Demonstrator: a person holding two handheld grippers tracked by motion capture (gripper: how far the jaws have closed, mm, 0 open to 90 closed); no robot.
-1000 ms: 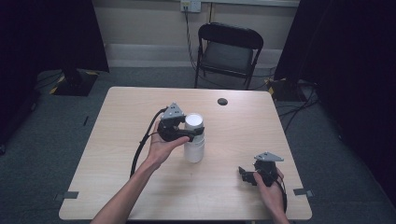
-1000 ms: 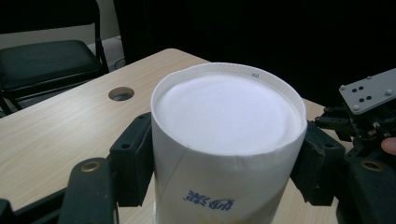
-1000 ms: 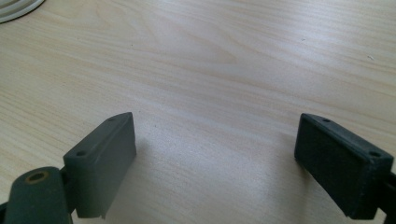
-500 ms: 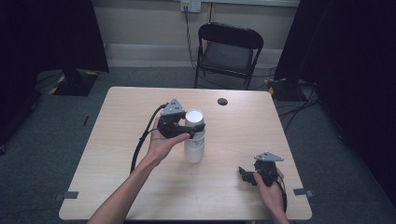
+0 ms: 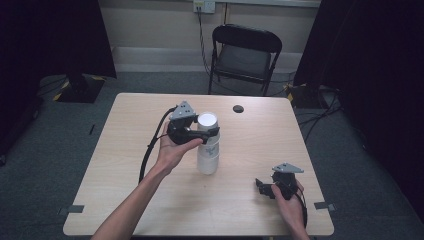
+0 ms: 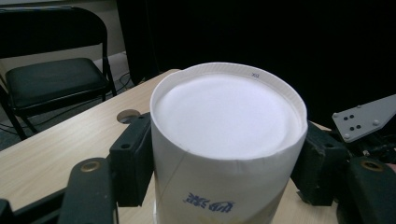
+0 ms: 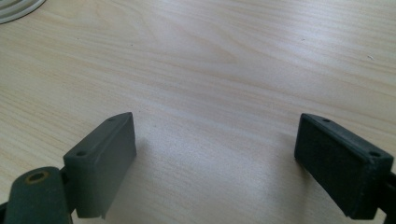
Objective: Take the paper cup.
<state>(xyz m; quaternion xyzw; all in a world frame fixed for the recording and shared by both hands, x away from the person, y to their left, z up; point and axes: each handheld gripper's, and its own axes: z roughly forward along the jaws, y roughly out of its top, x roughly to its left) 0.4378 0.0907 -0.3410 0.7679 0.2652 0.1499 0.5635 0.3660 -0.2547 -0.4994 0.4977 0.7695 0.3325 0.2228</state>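
Note:
A stack of white paper cups (image 5: 207, 159) stands upside down in the middle of the table. My left gripper (image 5: 206, 132) comes in from the left and is shut on the top cup (image 5: 207, 121). In the left gripper view its pads (image 6: 133, 163) press both sides of this cup (image 6: 229, 112), which has blue print low on its wall. My right gripper (image 5: 264, 186) rests near the table's front right corner. In the right gripper view it (image 7: 215, 158) stands open over bare wood, jaws wide apart with nothing between them.
A small dark round spot (image 5: 238, 108) lies on the wooden table (image 5: 125, 190) behind the cups. A black folding chair (image 5: 245, 50) stands beyond the far edge. The left gripper's cable (image 5: 150, 150) loops over the table's left half. Dark curtains flank the room.
The left gripper and the top cup have risen slightly while the bottom of the stack stayed put. The right gripper has not moved.

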